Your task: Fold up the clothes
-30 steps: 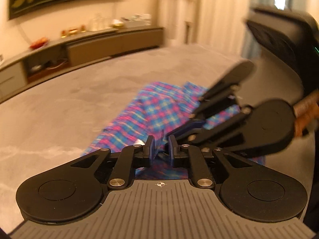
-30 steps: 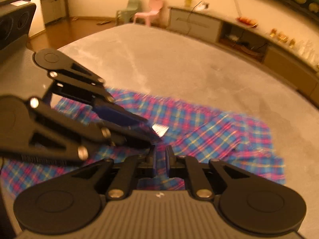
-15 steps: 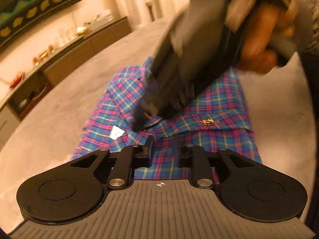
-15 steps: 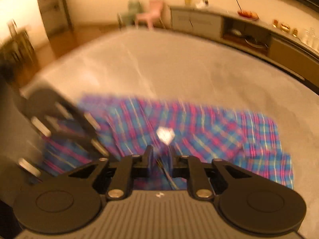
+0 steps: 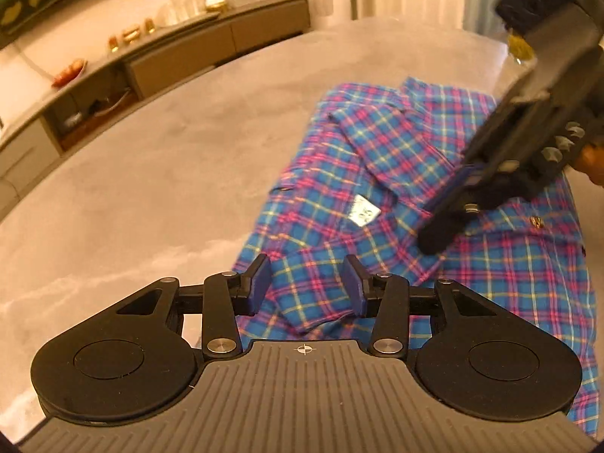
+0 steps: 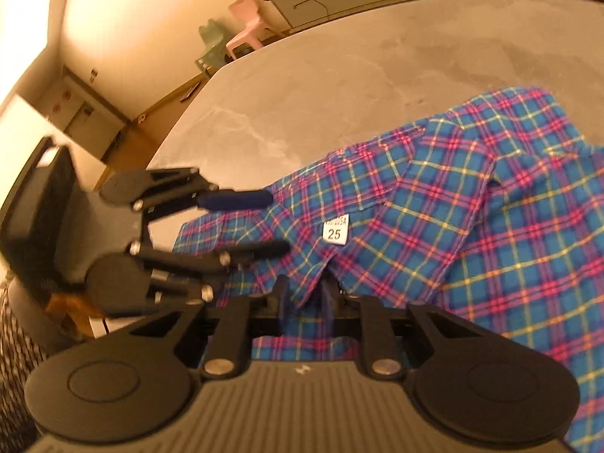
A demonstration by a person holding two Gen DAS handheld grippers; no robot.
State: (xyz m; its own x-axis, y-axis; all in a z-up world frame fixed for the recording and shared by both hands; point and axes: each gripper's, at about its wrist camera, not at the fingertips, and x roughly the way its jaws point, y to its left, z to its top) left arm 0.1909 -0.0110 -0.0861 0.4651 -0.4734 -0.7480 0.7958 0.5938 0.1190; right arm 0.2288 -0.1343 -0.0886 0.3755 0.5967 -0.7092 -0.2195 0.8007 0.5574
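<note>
Two claws | left claw (image 5: 307, 283) parted, opening over shirt (image 5: 396, 158) edge | right claw (image 6: 302, 302) pinching collar | bare table (image 5: 151, 173) leftward

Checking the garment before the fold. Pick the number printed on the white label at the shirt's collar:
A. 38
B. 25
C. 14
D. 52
B: in the right wrist view the white label sewn inside the collar of the plaid shirt reads 25 in dark print.
</note>
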